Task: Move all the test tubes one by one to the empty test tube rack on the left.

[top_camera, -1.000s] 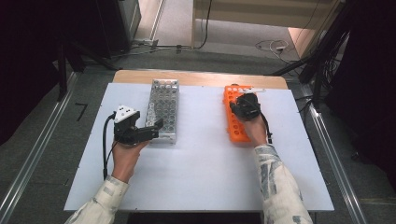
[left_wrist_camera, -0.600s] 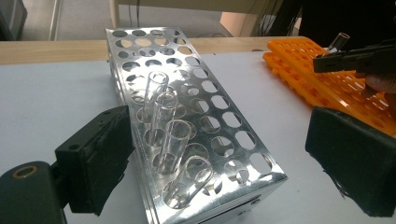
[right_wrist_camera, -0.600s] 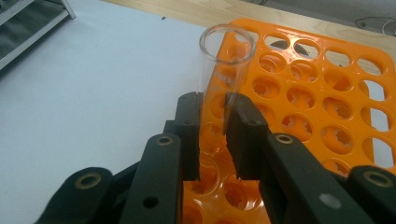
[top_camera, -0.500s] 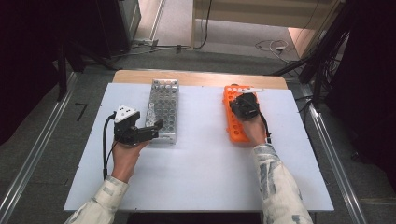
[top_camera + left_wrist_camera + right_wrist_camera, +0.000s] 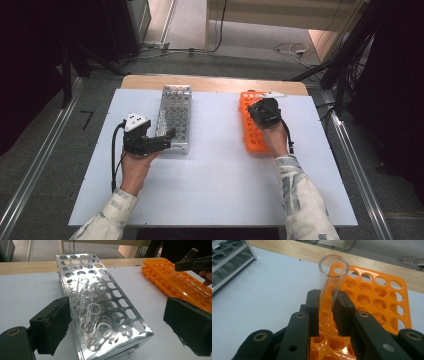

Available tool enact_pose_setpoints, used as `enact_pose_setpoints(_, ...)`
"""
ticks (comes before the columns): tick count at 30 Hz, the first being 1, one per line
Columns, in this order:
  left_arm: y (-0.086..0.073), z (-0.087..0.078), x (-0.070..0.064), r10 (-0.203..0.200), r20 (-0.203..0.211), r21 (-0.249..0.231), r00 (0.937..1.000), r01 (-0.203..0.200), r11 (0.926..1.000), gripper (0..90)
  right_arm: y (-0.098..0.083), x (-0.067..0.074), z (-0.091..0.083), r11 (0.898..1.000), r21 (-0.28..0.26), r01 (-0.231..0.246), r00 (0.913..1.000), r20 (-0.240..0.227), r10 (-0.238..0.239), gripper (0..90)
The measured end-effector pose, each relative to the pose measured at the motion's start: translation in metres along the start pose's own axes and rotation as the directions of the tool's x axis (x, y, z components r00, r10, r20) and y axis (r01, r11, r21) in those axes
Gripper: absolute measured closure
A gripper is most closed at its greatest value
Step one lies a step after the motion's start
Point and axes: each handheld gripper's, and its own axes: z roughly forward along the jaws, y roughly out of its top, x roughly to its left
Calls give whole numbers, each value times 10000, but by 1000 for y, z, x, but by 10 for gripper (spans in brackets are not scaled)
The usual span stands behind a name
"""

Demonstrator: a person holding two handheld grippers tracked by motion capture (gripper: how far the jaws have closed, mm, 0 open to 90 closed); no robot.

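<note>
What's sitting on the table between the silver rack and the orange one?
Nothing: in the high view, only bare white table lies between the silver rack and the orange rack.

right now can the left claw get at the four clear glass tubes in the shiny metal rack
Probably yes. The left claw is open right at the near end of the shiny perforated metal rack, and the four clear glass tubes stand just ahead of it with nothing between.

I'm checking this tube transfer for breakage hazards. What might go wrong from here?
The right gripper pinches a bare glass test tube over the orange rack; too hard a squeeze may crack it, a loose one may let it slip. Tubes in the metal rack lean, so the open left gripper could knock them.
</note>
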Motion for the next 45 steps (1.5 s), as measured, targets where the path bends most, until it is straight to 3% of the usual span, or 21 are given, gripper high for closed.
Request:
enact_pose_setpoints(6, 1, -1, -2, 63, 35, -36, 10000, -63, 10000, 76, 4, 1, -16, 9998, -209, 3, 10000, -88, -5, 734)
enact_pose_setpoints(11, 2, -1, -6, 117, 92, -79, 9999, -116, 9999, 77, 3, 9, -28, 9990, -286, 335, 9984, -438, -347, 734)
enact_pose_setpoints(17, 2, -1, -15, 326, 164, -152, 9993, -324, 9994, 100, -1, 29, -38, 9961, -174, 869, 9865, -1381, -885, 733)
enact_pose_setpoints(20, 2, -1, -20, 516, 236, -191, 9984, -511, 9985, 100, -3, 46, -40, 9919, -109, 1269, 9723, -1965, -1265, 733)
enact_pose_setpoints(24, 2, -1, -28, 678, 446, -225, 9967, -669, 9975, 107, -8, 77, -43, 9832, -104, 1821, 9412, -2875, -1774, 733)
enact_pose_setpoints(28, 2, -1, -36, 809, 707, -296, 9942, -790, 9964, 132, -14, 113, -47, 9686, -116, 2485, 8999, -3671, -2353, 733)
enact_pose_setpoints(35, 0, -1, -55, 1721, 1305, -420, 9764, -1680, 9849, 231, -20, 153, -50, 9431, -248, 3316, 8317, -4641, -3047, 733)
enact_pose_setpoints(38, -3, 0, -61, 2061, 1564, -377, 9660, -2026, 9785, 348, -22, 163, -50, 9416, -182, 3362, 8240, -4784, -3035, 733)
enact_pose_setpoints(40, -4, 1, -62, 2242, 1700, -380, 9596, -2210, 9745, 445, -23, 168, -50, 9376, -286, 3465, 8144, -4869, -3158, 732)
enact_pose_setpoints(45, -7, 2, -65, 2595, 1924, -286, 9464, -2589, 9655, 627, -22, 172, -51, 9360, -307, 3506, 8088, -4940, -3192, 732)
